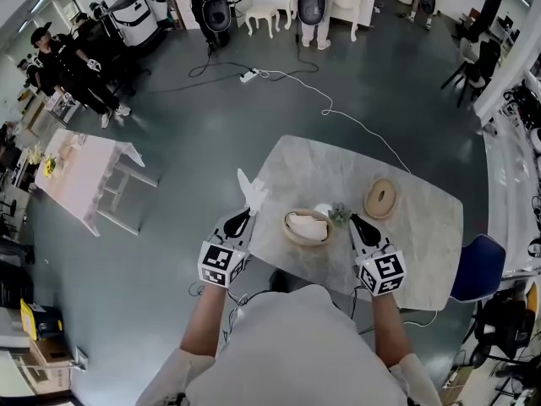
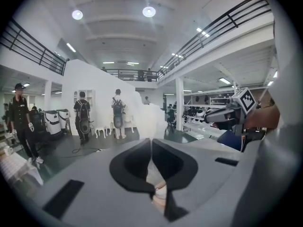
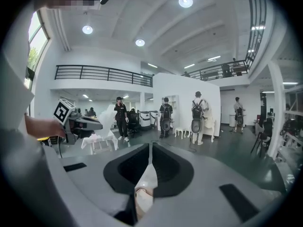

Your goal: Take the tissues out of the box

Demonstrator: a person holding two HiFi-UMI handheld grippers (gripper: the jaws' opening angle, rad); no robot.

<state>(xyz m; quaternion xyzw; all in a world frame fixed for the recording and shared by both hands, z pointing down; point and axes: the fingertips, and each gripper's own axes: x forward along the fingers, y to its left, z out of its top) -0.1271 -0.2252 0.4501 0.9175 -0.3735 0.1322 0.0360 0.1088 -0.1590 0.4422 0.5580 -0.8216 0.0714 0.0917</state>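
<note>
Grippers: two. The left gripper (image 1: 246,214) has its jaws closed on one white tissue (image 1: 251,189). The right gripper (image 1: 354,221) has its jaws together, and nothing shows between them.
Tissue in the air: one sheet. It stands up from the left jaws, over the left edge of the surface (image 1: 410,244), apart from the box.
Tissue box: one, round and wooden (image 1: 292,234), open. It stands near the front edge of the surface, between the two grippers. White tissue lies inside; how many sheets I cannot tell.
Lid: one round wooden lid (image 1: 380,199) with a slot. It lies flat to the right of the box and a little farther back.
Plant: one small green plant (image 1: 340,215), just beside the box and near the right jaws.
Head view only: the box, the lid and the plant show whole here.
Right gripper view: it shows the left gripper from the side, with the tissue at its tip.
Left gripper view: the tissue merges with a white wall behind, so its outline is hard to make out.
Cut off: one blue chair (image 1: 478,266), partly under the surface.
</note>
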